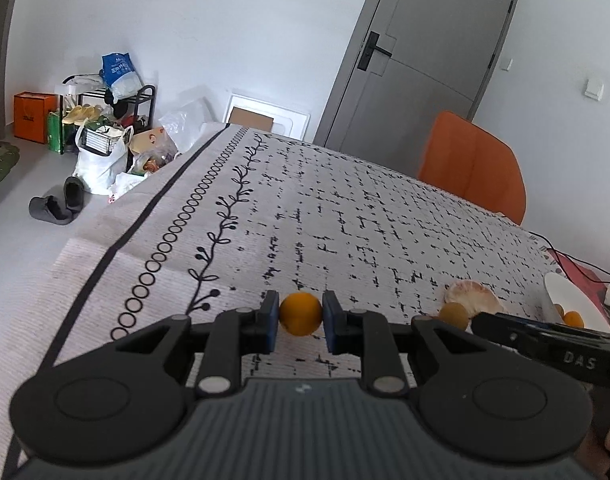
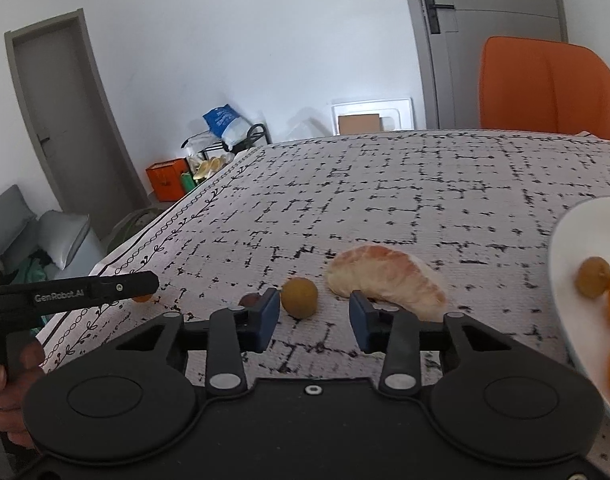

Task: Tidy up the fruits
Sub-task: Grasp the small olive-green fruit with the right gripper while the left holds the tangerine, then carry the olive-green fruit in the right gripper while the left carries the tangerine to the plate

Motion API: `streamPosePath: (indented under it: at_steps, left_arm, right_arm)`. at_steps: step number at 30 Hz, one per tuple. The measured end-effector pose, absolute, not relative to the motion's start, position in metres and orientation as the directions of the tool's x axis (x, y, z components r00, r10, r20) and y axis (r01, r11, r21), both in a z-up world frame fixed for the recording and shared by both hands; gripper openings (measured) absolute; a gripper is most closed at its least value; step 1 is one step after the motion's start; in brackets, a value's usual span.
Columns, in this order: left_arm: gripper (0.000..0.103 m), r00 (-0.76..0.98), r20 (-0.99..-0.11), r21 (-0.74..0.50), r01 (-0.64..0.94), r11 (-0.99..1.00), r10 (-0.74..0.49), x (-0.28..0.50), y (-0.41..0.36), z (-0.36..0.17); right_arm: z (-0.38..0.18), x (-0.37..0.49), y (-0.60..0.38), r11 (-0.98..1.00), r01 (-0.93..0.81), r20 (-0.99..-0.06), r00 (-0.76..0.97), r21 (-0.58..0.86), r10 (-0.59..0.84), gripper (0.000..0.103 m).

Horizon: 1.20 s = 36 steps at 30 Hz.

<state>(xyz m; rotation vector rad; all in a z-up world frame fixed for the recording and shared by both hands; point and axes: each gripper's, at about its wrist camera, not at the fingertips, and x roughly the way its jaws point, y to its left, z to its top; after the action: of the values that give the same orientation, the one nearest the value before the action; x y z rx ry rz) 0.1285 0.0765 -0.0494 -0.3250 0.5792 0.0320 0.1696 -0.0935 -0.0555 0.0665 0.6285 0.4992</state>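
We are holding a small orange fruit in the left gripper, its two blue pads pressing on either side of it at about its widest part, just above the patterned cloth of the worktop. The fruit looks round, smooth-skinned and light, and we are judging it firm enough for this pinch but easy to bruise or squirt out if squeezed harder; a hold across the middle, as now, seems the safest.

The right gripper is standing part-open with nothing between its pads. A yellowish round fruit is lying just beside its left pad, not inside the gap, and a peeled citrus segment is lying just beyond its right pad. A small dark fruit is peeking out behind the left pad; we cannot tell what it is.

We are expecting the segment to be the awkward one: soft, moist, curved and thin-skinned, likely to tear or leak under a hard pinch, so we would be taking it across its thick middle with light pressure. The yellowish fruit should be handling much like the orange one.

At the right edge the white plate is already holding several small orange and yellowish fruits, which we are taking as the place to gather them.
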Motion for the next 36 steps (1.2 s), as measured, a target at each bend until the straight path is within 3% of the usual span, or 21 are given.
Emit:
streamPosePath:
  at_steps: [7,34,36]
  left_arm:
    - [0.021,0.839,-0.540,-0.300,-0.123,0.946,-0.062,0.126,0.081,-0.048]
    - [0.021,0.841,-0.506,-0.270,0.057,0.961,-0.192,0.136,-0.013,-0.027]
    - [0.021,0.839,-0.504,-0.267,0.072,0.961,-0.203,0.137,-0.021,-0.026]
  right_arm:
    - [-0.061,0.182,-0.083,0.865,-0.449,-0.555,0.670,0.225,0.493,0.018]
    - [-0.033,0.139,-0.187,0.921,-0.275,-0.435,0.819,0.276,0.375,0.016]
    - [-0.033,0.136,-0.195,0.923,-0.263,-0.431,0.825,0.281,0.366,0.010]
